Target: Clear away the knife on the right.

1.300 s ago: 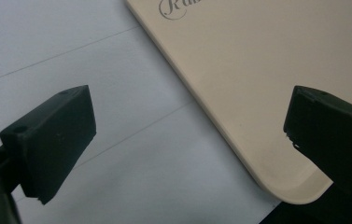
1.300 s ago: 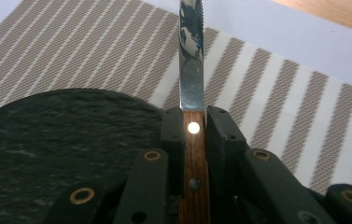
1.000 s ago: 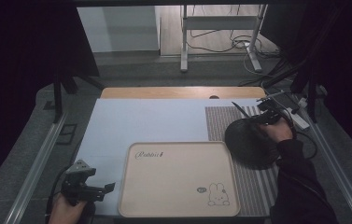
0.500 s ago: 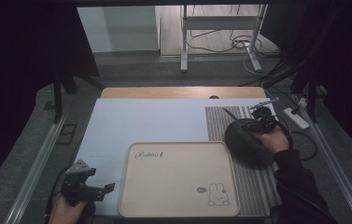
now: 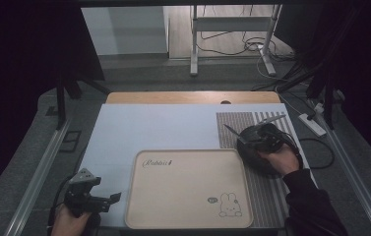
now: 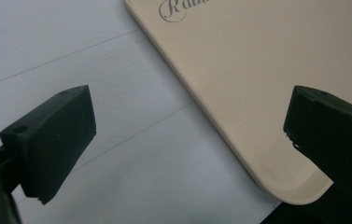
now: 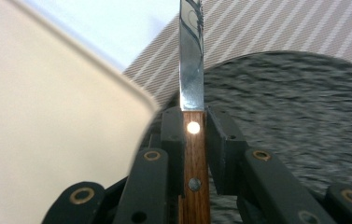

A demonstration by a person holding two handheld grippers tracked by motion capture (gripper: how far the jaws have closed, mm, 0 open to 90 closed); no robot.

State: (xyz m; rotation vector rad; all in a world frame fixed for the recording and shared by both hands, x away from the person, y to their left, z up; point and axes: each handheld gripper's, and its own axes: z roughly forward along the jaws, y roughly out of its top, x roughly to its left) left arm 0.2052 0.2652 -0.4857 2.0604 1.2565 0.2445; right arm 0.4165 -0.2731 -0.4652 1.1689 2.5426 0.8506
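Between the jaws of the right gripper point(image 7: 193, 135) sits a knife point(image 7: 192, 84), clamped by its wooden handle with the shiny blade sticking straight out ahead, over a dark round plate point(image 7: 304, 112) just below it. If the knife is headed for the beige tray point(image 5: 188, 189) off to this gripper's left, I'd keep the blade level and the squeeze firm so the handle doesn't twist, then lower it flat before letting go.

The left gripper point(image 5: 108, 199) hangs spread wide with nothing in it, the tray's near corner point(image 6: 295, 186) right ahead of its jaws.

Under all this is a pale blue sheet point(image 5: 163, 130) with a striped mat point(image 5: 266, 191) beneath the plate, on a wooden table point(image 5: 183, 97). Beyond that there's grey floor, metal stand legs point(image 5: 193, 49) and loose cables point(image 5: 242, 46).
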